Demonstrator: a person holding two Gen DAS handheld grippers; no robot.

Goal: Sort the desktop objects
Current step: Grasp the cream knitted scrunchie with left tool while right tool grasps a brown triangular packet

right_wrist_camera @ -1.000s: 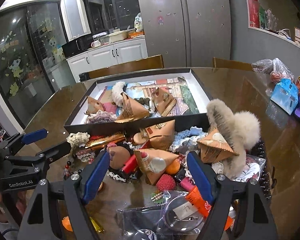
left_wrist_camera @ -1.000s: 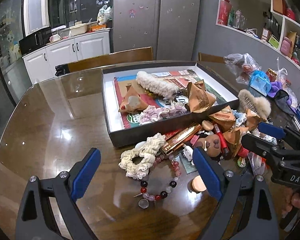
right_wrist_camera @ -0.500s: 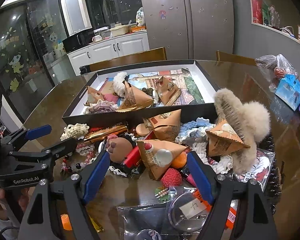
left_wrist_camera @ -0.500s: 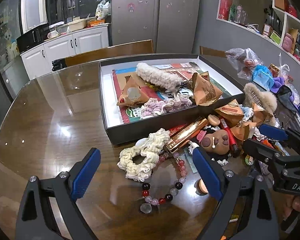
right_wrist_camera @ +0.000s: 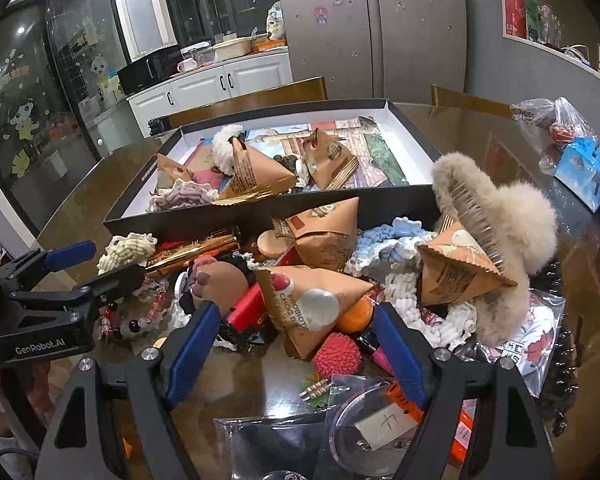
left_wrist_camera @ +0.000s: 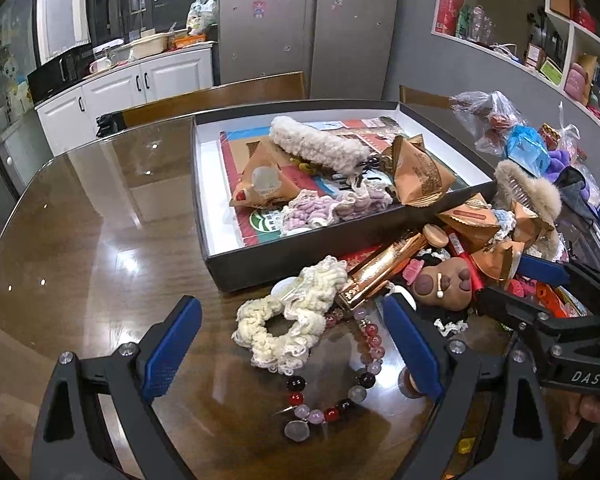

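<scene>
glossy brown worktop (left_wrist_camera: 100, 248) under glass, in a kitchen with white cabinets (left_wrist_camera: 140, 84) and a grey fridge (left_wrist_camera: 312, 20) beyond; left gripper (left_wrist_camera: 292, 344) hovers with fingers (left_wrist_camera: 172, 344) spread wide, holding nothing, cream scrunchie (left_wrist_camera: 288, 320) and bead bracelet (left_wrist_camera: 336, 380) lying between them; ahead of the fingers sits the black tray (left_wrist_camera: 260, 264), holding a fluffy white clip (left_wrist_camera: 316, 146), a purple scrunchie (left_wrist_camera: 332, 208) and brown triangular packets (left_wrist_camera: 416, 176); a gold tube (left_wrist_camera: 384, 272) lies with its long axis slanting from the right finger up toward the tray's corner; right gripper (right_wrist_camera: 296, 344) also wide and empty, a triangular packet (right_wrist_camera: 308, 304) between its fingers, point aimed right, fluffy beige claw clip (right_wrist_camera: 496, 236) past the right finger.
</scene>
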